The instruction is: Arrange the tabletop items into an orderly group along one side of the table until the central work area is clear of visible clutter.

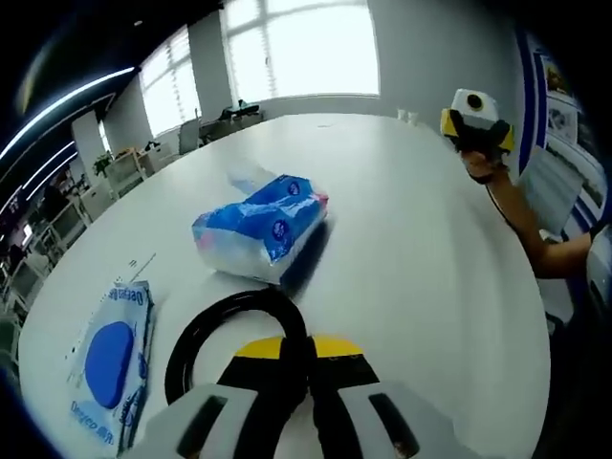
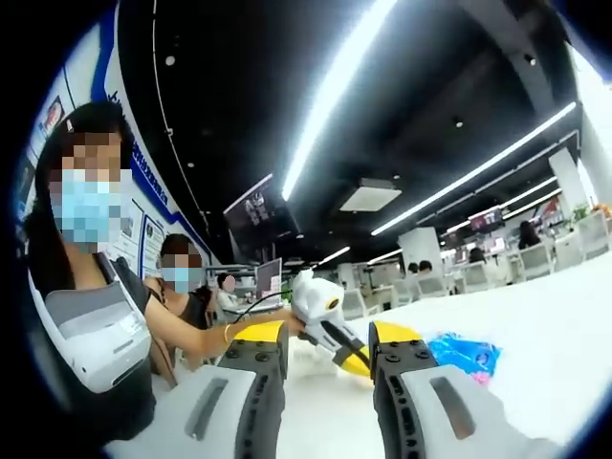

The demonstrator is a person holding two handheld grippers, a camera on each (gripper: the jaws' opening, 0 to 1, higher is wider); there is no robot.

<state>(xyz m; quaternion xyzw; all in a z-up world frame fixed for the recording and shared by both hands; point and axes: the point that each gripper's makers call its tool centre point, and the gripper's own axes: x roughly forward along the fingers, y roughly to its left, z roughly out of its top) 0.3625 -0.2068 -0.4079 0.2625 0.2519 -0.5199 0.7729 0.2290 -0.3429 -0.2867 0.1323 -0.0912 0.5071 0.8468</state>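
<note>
- Tabletop items sit on the white table [image 1: 411, 249]: in the left gripper view I see a blue-and-white plastic pack [image 1: 261, 228] lying near the middle, tilted on its side.
- A flat blue wipes packet [image 1: 110, 363] lies at the near left edge of the table, well apart from the plastic pack.
- A black cable loop [image 1: 229, 330] rests on the table just in front of my left claw [image 1: 310, 368], between that claw and the plastic pack.
- My left claw has its yellow-tipped jaws pressed together, with the black cable running down between them, so it is pinching the cable loop.
- At the far right of the left gripper view the right claw [image 1: 475, 122] is held up above the table edge by a hand [image 1: 483, 167]; from this side I cannot tell how its jaws stand.
- In the right gripper view my right claw [image 2: 327, 349] has its jaws spread, with nothing between them.
- Past those jaws I see the other gripper body, white and yellow, gripped by a person's hand [image 2: 296, 327].
- The blue pack [image 2: 464, 354] shows low on the table [image 2: 545, 325] just right of the right jaw.
- Two people in face masks stand at the left of this view.
</note>
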